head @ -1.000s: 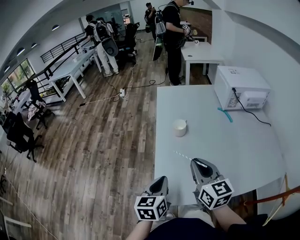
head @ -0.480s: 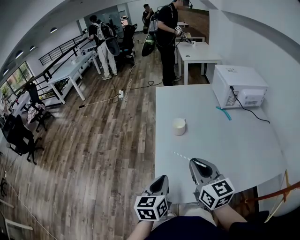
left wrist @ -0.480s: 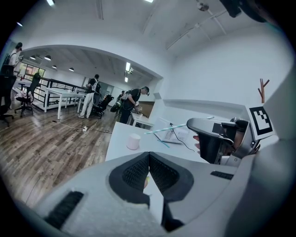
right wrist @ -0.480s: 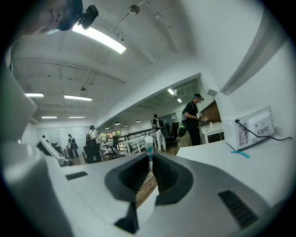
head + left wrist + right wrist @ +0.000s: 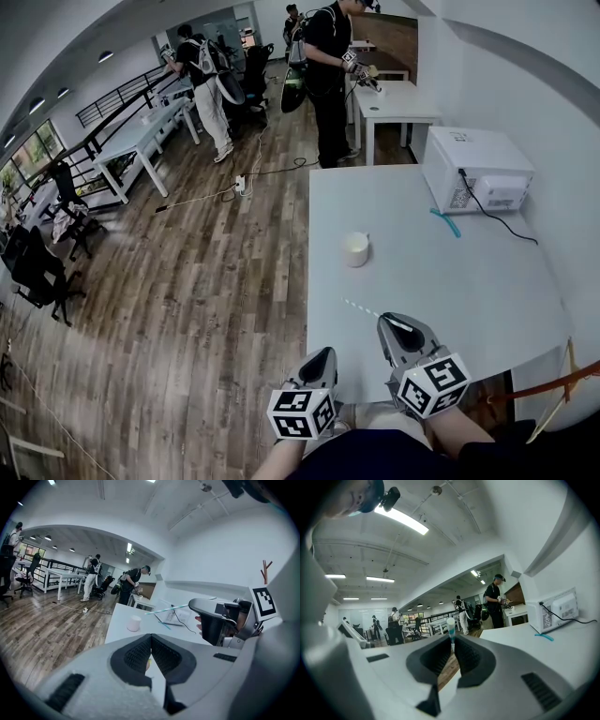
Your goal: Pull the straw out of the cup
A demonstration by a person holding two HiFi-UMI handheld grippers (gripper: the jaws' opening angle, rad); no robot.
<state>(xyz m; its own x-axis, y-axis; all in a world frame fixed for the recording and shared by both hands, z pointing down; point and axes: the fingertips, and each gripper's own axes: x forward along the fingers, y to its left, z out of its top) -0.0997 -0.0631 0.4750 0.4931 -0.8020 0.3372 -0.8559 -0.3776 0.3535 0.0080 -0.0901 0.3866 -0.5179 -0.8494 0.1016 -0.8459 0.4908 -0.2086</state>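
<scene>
The striped straw point(image 5: 362, 308) is clamped between the nearly closed jaws of the right gripper point(image 5: 392, 324). Its free end points far and left over the near part of the white table point(image 5: 469, 291). It is out of the cup point(image 5: 355, 249), which stands upright farther along the table, well apart from both grippers. The left gripper point(image 5: 323, 357) is held by the table's near left corner, its jaws pressed together on nothing.

On the table point(image 5: 450, 281), the cup point(image 5: 356, 249) stands toward the left edge, the microwave point(image 5: 473, 169) sits far right with a small stick point(image 5: 448, 225) just near of it, and at the near edge the right gripper point(image 5: 388, 322), with the left gripper point(image 5: 325, 356) on its left, has the straw point(image 5: 361, 307) jutting far-left.
</scene>
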